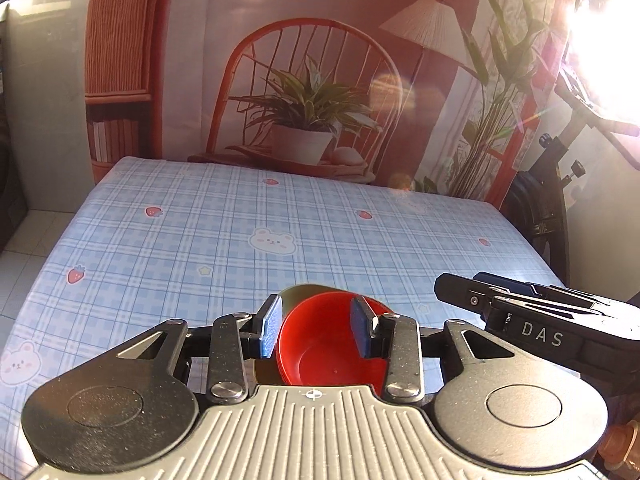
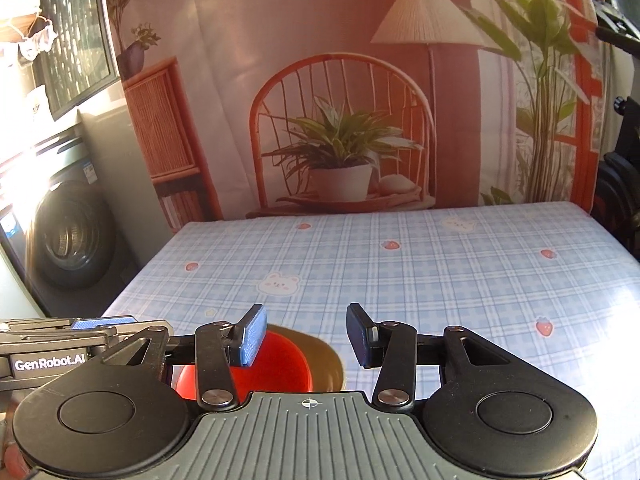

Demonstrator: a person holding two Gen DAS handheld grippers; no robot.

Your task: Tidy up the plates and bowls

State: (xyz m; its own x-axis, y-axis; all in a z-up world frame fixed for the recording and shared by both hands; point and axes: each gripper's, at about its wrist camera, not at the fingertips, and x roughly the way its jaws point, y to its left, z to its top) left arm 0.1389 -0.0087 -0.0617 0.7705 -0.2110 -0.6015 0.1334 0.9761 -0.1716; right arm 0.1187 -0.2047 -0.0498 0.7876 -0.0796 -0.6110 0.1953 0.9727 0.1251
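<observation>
A red bowl [image 1: 328, 348] sits inside an olive-brown plate [image 1: 298, 292] near the front edge of the table [image 1: 240, 232], which wears a blue checked cloth. My left gripper [image 1: 318, 326] hovers above the bowl, open, with its pads clear of the rim. In the right wrist view the same red bowl [image 2: 280, 364] and plate [image 2: 326, 354] lie below and left of my right gripper [image 2: 306, 336], which is open over bare cloth and the plate's edge. Each gripper shows in the other's view: the right gripper [image 1: 480, 286] beside the bowl, the left gripper [image 2: 100, 323] at the left edge.
A printed backdrop [image 2: 340, 120] of a chair, plant and lamp hangs behind the table's far edge. A washing machine [image 2: 68, 236] stands left of the table. Black stand hardware [image 1: 552, 200] is at the table's right. Sun glare washes out the upper right of the left wrist view.
</observation>
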